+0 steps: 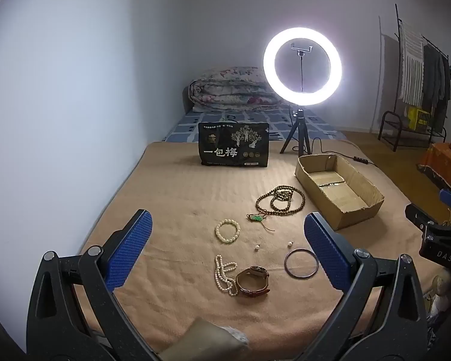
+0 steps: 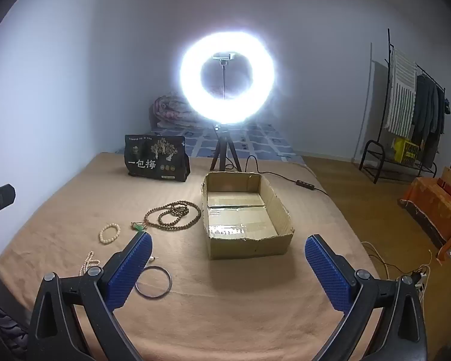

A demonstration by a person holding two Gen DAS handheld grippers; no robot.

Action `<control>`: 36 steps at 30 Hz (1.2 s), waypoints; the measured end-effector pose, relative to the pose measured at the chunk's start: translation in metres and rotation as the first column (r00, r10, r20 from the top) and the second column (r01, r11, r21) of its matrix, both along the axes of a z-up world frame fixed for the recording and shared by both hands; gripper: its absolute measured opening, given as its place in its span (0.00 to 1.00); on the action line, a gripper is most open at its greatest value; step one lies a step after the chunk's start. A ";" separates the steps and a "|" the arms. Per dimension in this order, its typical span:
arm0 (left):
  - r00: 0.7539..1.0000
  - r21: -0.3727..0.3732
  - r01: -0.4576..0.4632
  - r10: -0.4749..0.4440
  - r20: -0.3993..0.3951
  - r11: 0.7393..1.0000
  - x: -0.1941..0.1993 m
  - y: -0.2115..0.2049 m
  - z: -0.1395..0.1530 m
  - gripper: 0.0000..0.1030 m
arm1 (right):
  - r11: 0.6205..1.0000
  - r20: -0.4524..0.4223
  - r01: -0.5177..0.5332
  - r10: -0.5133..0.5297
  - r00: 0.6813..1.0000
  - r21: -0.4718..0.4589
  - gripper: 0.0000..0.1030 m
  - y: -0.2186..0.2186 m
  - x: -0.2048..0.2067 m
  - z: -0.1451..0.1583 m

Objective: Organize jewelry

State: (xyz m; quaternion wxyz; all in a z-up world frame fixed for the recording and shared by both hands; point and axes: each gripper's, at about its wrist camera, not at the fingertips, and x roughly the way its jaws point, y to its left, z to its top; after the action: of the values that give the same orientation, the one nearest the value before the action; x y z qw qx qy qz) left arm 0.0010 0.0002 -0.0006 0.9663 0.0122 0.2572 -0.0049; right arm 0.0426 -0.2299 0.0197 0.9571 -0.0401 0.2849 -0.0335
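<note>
Since the cardboard box (image 2: 281,210) holds nothing but its taped flaps, you have not begun: every piece lies on the tan blanket (image 1: 171,192) to the box's left. Just beside the box coils a long strand of matte brown wooden beads (image 1: 281,200), with a green pendant (image 1: 257,218) on cord touching its end. Farther from the box sit a glossy cream bead bracelet (image 1: 228,231), two loose pearl studs (image 1: 257,247), a thin dark bangle (image 1: 301,263), a brown leather watch (image 1: 253,280) and a pearl strand (image 1: 224,275). Your left hand-held gripper (image 1: 228,249) and right hand-held gripper (image 2: 228,266) both gape wide, holding nothing
</note>
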 end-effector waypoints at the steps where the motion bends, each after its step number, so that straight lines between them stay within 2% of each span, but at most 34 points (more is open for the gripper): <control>1: 1.000 0.000 -0.001 0.001 -0.001 1.000 0.000 0.000 0.000 1.00 | 1.000 0.002 0.000 0.000 1.000 -0.001 1.00 0.000 0.000 0.000; 17: 1.000 0.002 0.005 -0.005 0.012 1.000 0.003 -0.002 -0.004 1.00 | 1.000 0.017 0.004 -0.003 1.000 -0.003 1.00 -0.003 -0.003 0.003; 36: 1.000 -0.004 -0.002 0.002 0.021 1.000 0.000 0.002 0.006 1.00 | 1.000 0.018 0.001 -0.001 1.000 -0.014 1.00 0.000 -0.002 0.001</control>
State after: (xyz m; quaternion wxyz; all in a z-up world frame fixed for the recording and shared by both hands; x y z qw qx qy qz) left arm 0.0010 0.0019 0.0053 0.9690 0.0100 0.2469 -0.0045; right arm 0.0410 -0.2294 0.0205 0.9593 -0.0461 0.2762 -0.0364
